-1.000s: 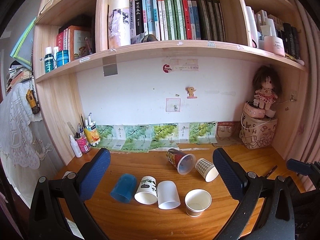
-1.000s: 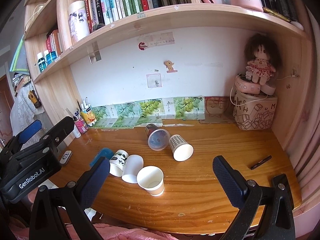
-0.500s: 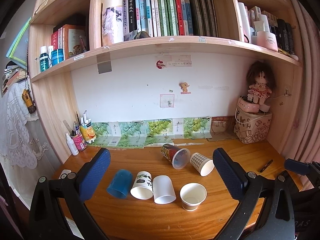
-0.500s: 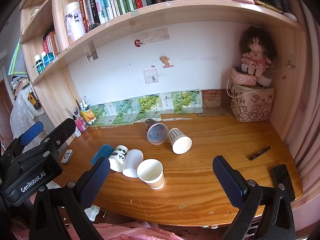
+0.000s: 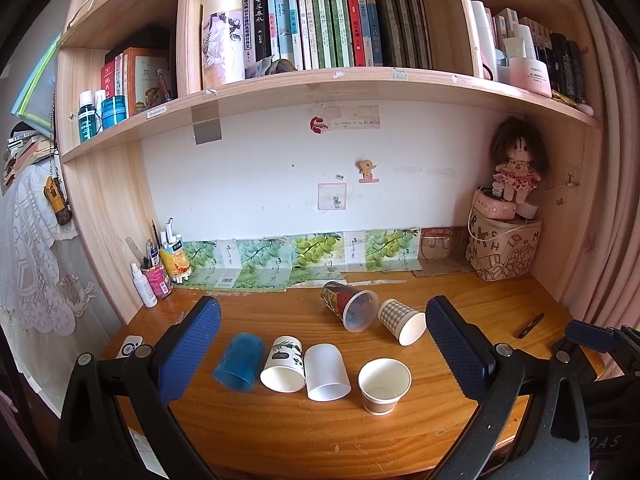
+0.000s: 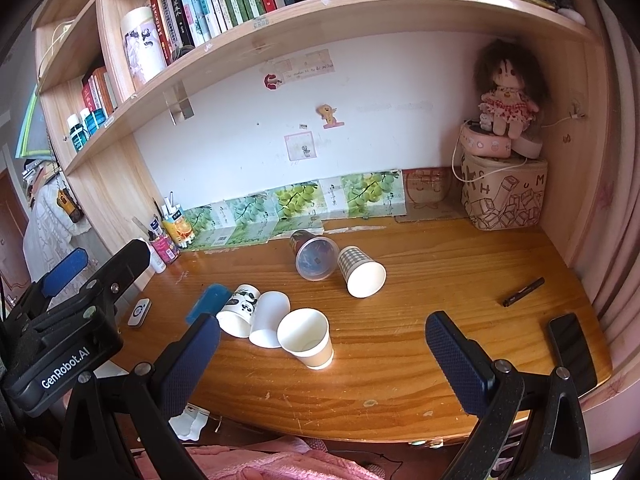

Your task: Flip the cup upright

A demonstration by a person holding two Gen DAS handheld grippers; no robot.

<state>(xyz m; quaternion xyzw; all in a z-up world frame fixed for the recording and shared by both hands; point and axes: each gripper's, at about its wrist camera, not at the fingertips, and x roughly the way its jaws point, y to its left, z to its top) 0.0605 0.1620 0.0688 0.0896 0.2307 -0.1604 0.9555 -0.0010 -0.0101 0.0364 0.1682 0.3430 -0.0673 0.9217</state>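
The worktop (image 6: pixel 420 280) is glossy, scratched wood. One cup (image 5: pixel 240 360) is translucent blue plastic, another (image 5: pixel 384 384) matt paper. Each tool's pads (image 5: pixel 456 344) are dimpled blue rubber.

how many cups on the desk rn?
6. Front row, left to right: blue cup, panda cup, white cup, all tipped; upright paper cup. Behind: clear cup and checked cup, tipped.
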